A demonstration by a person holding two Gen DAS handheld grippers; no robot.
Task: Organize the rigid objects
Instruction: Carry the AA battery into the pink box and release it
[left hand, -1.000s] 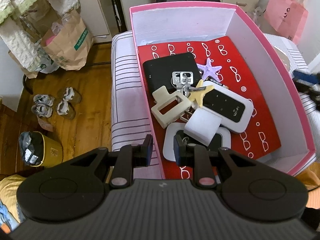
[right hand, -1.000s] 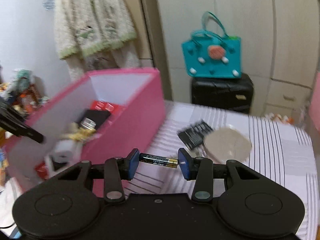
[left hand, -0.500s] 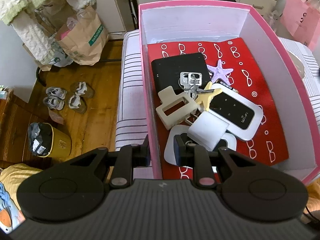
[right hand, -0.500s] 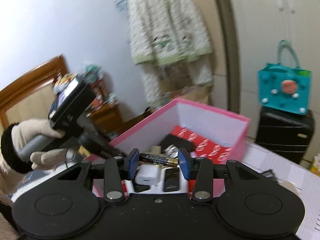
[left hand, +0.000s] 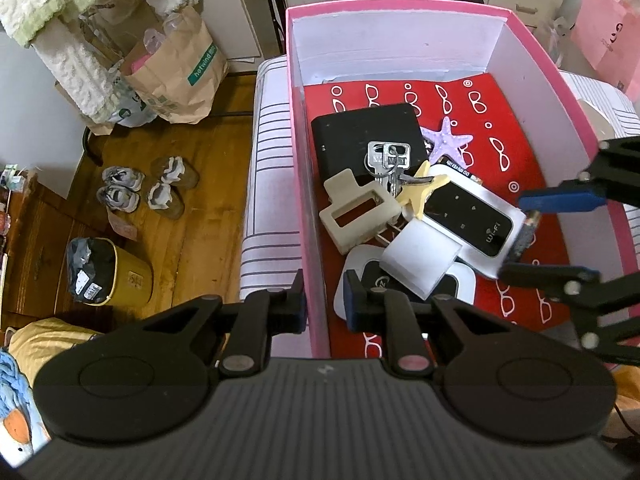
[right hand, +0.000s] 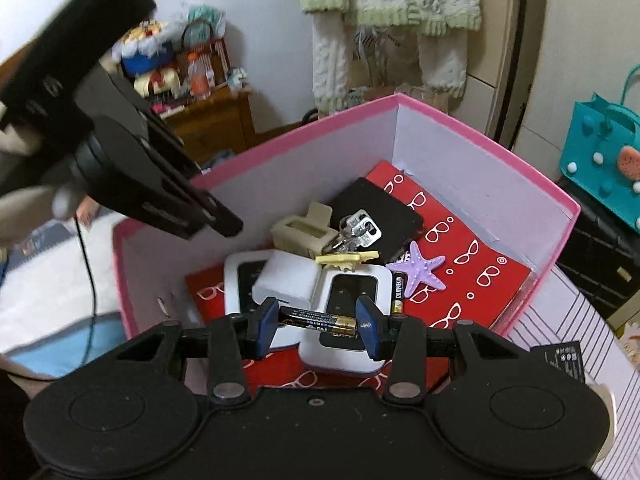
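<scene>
A pink box (left hand: 400,3) with a red patterned floor holds a black case (left hand: 352,132), keys (left hand: 388,160), a beige clip (left hand: 356,212), two starfish, a white wifi device (left hand: 468,220) and a white charger cube (left hand: 420,260). My left gripper (left hand: 324,300) straddles the box's near left wall. Its jaws are closing, and a sliver of gap shows on the inner side. My right gripper (right hand: 318,322) hovers over the box's contents, shut on a black and gold battery (right hand: 312,316) held end to end between its blue pads. From the left wrist view the right gripper (left hand: 518,236) comes in over the box's right side.
The box (right hand: 480,136) stands on a striped bed surface (left hand: 272,160). A second battery (right hand: 398,294) lies inside by the purple starfish (right hand: 420,270). On the wooden floor at left are a paper bag (left hand: 180,68), shoes (left hand: 148,188) and a yellow bin (left hand: 116,276). A teal bag (right hand: 604,160) sits behind.
My right gripper swung with the battery from above the striped surface to over the open box. The left gripper stayed at the wall, its jaws slightly narrower.
</scene>
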